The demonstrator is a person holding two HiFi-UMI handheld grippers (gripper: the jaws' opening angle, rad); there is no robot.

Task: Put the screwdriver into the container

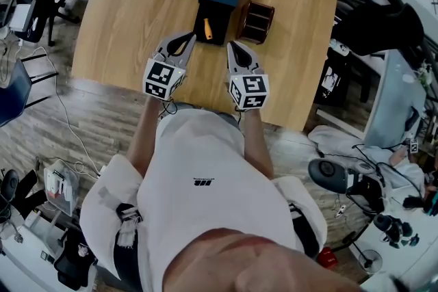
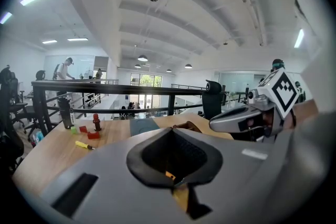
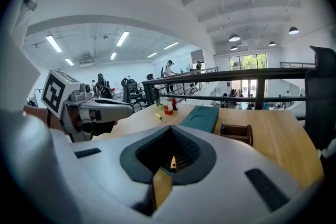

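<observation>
No legible txt; small logo on white shirt too blurred to read.
</observation>
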